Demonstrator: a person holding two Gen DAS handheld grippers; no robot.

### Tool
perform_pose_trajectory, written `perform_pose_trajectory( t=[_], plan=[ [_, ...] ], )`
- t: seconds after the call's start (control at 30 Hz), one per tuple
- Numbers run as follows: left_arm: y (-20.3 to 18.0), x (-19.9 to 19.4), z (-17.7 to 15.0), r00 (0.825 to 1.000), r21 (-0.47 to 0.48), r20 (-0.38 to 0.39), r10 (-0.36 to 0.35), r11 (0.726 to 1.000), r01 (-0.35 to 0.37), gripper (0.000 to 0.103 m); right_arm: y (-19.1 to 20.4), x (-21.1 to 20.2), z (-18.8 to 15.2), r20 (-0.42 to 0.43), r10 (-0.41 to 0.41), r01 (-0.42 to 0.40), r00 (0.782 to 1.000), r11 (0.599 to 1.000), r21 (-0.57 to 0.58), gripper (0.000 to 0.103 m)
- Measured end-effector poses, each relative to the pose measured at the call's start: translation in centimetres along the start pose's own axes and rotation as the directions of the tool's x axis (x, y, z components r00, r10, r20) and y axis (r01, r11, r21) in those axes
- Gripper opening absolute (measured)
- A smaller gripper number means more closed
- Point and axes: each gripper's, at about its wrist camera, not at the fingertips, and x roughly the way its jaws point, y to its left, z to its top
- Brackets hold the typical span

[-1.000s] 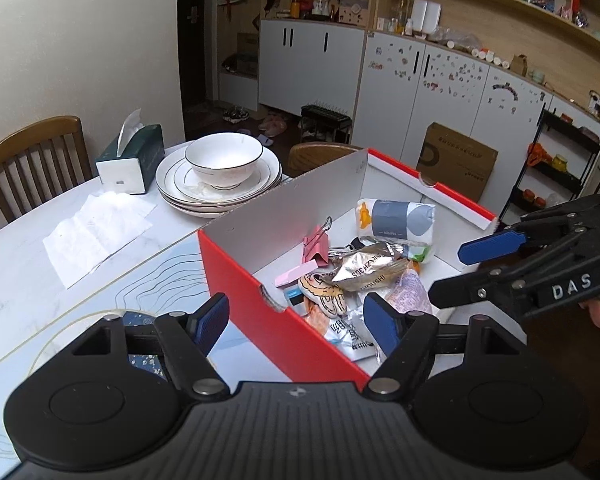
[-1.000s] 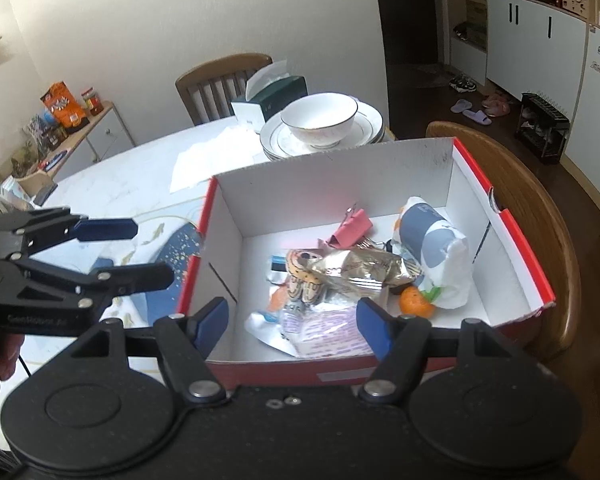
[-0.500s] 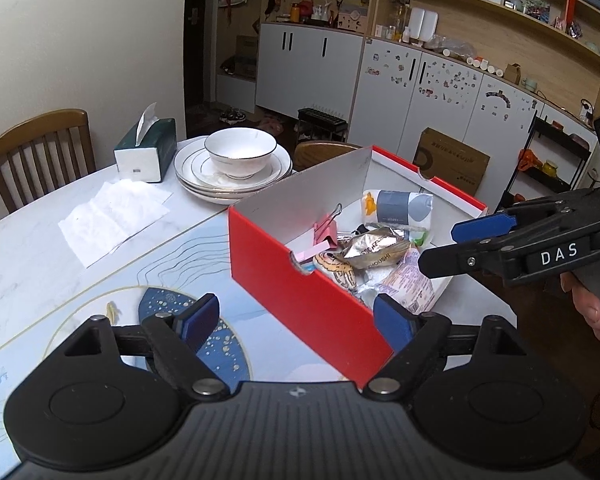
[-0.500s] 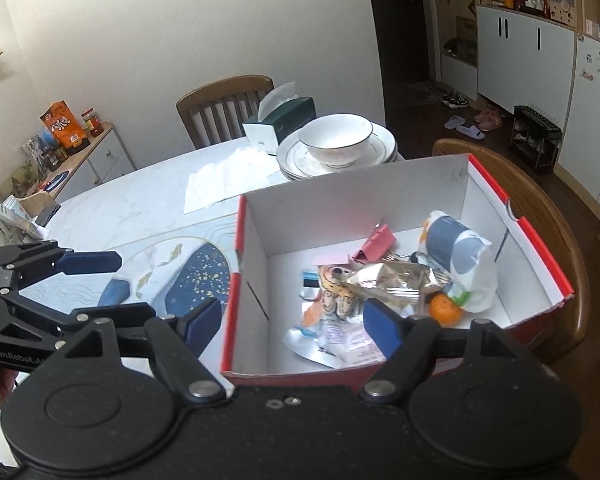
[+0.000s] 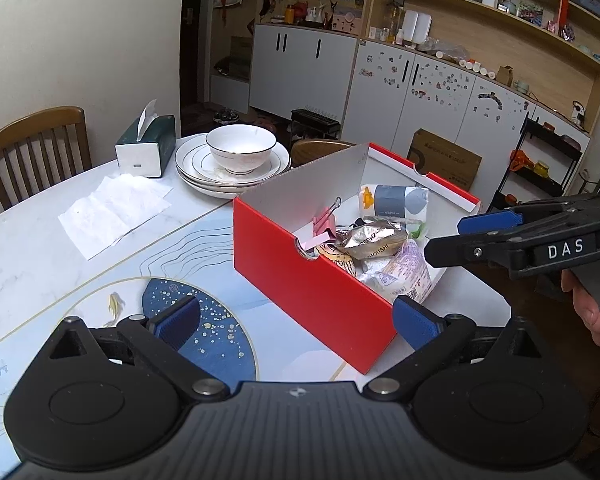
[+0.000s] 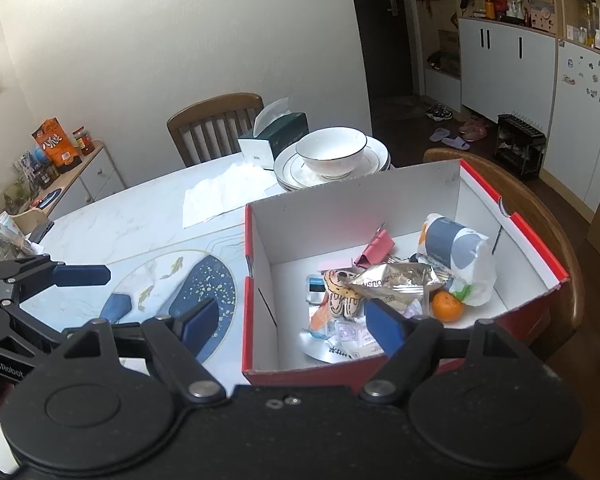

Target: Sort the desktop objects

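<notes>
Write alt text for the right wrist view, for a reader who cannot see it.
A red box with a white inside stands on a marble table, holding an orange, snack packets, a pink binder clip and a tissue pack. The right gripper is open and empty before it, the left gripper at left. Behind are stacked plates with a bowl and a tissue box.

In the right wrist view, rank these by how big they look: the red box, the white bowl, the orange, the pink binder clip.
1. red box, by far the largest.
2. white bowl; farther from the camera, so it may look smaller than it is.
3. pink binder clip and orange: too close to rank, and both are partly hidden.
</notes>
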Motion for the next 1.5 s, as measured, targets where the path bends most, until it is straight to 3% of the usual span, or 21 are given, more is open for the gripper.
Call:
perform_pose_trajectory(
  t=[0.53, 1.17, 1.5],
  plan=[
    [-0.9, -0.7, -1.0, 1.0, 0.002, 0.0, -0.011, 1.0, 0.011, 0.103, 0.8, -1.6, -2.3, 0.023, 0.013, -0.013, 1.0, 1.0, 0.009, 0.082],
    [-2.2, -0.2, -1.7, 1.0, 0.018, -0.019, 0.016, 1.0, -0.015, 0.103, 0.4, -3.0, -3.8, 0.019, -0.056, 0.054, 0.998, 0.994, 0.093, 0.083],
    [-1.9, -0.2, -2.1, 0.999, 0.017, -0.033, 0.036, 0.999, -0.035, 0.103, 0.7, -2.7, -3.9, 0.0, -0.062, 0.062, 0.998, 0.995, 0.08, 0.083]
  ],
)
